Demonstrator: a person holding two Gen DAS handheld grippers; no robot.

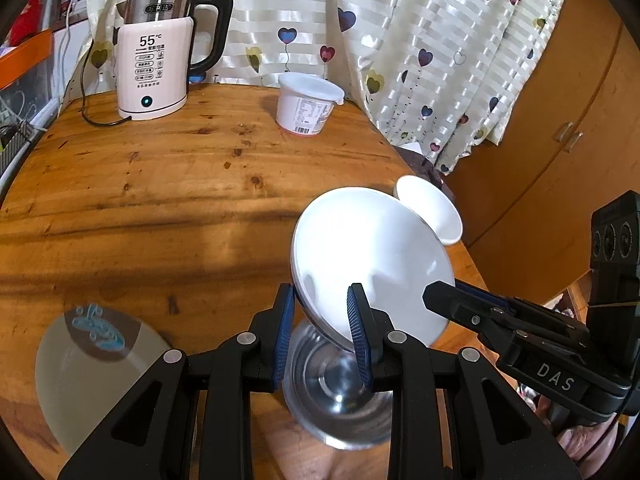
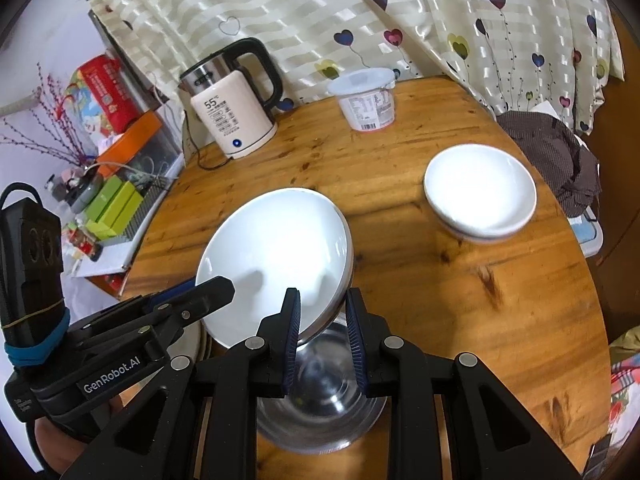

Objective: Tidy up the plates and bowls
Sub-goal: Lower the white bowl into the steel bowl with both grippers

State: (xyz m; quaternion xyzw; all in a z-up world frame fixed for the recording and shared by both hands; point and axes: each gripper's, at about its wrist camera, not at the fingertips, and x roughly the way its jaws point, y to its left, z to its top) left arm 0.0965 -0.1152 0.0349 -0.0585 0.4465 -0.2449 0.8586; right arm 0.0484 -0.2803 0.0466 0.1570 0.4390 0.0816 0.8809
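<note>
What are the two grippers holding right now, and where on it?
Both grip the white plate by its near rim: left gripper, right gripper.

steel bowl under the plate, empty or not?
Empty. The steel bowl shows bare shiny metal to its bottom; the lifted white plate hides part of its rim.

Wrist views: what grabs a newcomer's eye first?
The large white plate, tilted and lifted over the wooden table, pinched at its near rim by both the left gripper and the right gripper. Right beneath it sits a shiny steel bowl. Further off: a stack of white plates to the right, and a kettle at the back.
</note>
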